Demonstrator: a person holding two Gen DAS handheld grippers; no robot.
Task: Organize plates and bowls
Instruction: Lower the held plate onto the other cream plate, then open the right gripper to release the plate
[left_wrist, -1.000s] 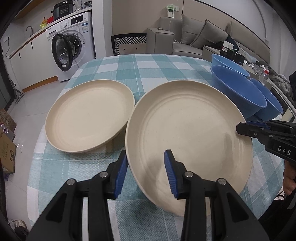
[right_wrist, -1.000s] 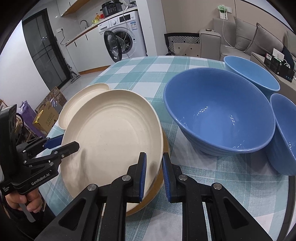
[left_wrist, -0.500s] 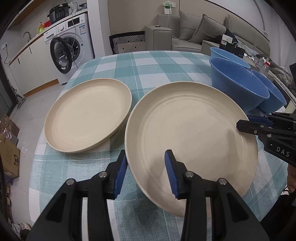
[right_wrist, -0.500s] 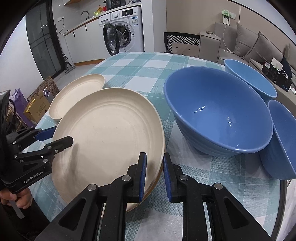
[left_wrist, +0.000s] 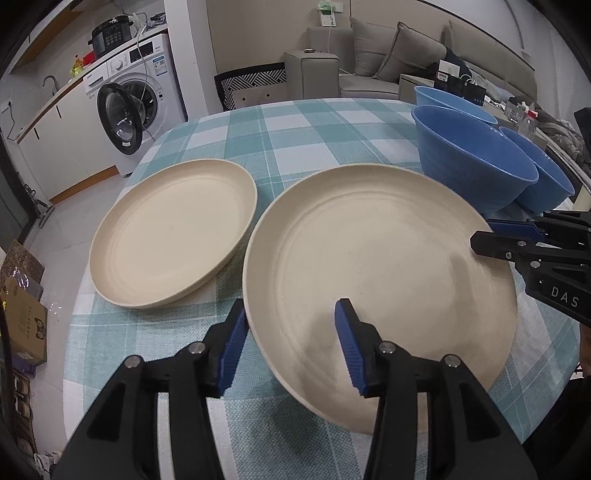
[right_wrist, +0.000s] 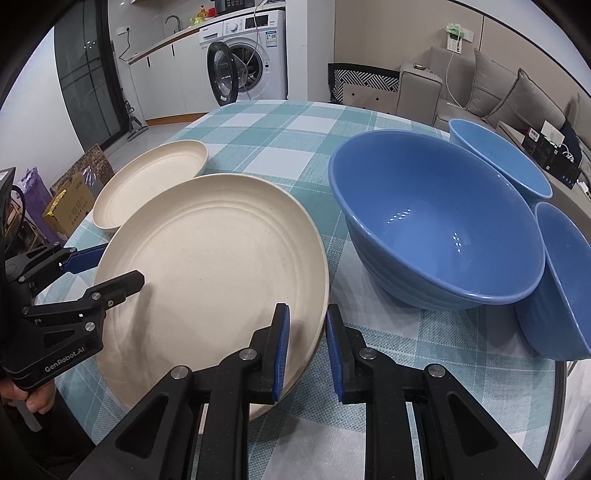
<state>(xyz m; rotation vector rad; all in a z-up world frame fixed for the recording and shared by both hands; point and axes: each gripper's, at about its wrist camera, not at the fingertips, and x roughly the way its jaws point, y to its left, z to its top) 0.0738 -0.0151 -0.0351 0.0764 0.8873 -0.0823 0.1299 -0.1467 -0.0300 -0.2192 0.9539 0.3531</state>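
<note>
the large round cream plate (left_wrist: 388, 266) is sitting tilted over the teal-and-white checked tablecloth (left_wrist: 295, 129), with both claws at its rim. the left gripper (left_wrist: 290, 345) is straddling the plate's edge at about seven o'clock in the left wrist view; its jaws are opening, the rim is lying between the blue pads (left_wrist: 232, 347), and neither pad is pressing on it. the right gripper (right_wrist: 306, 345) is pinching the same plate's rim at about five o'clock in the right wrist view, its pads pressed tight on either side of the edge. seen from the left wrist, that right claw is reaching in at three o'clock of the plate.

a second round cream plate (left_wrist: 173, 232) is lying flat on the cloth at about ten o'clock of the held one, just beside it. three deep blue bowls are clustering at about two o'clock: the biggest blue bowl (right_wrist: 436, 225) is nearest the plate, with a smaller blue bowl (right_wrist: 502, 155) behind it and another blue bowl (right_wrist: 565, 280) at its right, touching it.

a white front-loading washing machine (left_wrist: 133, 99) with its door open is standing beyond the table.
</note>
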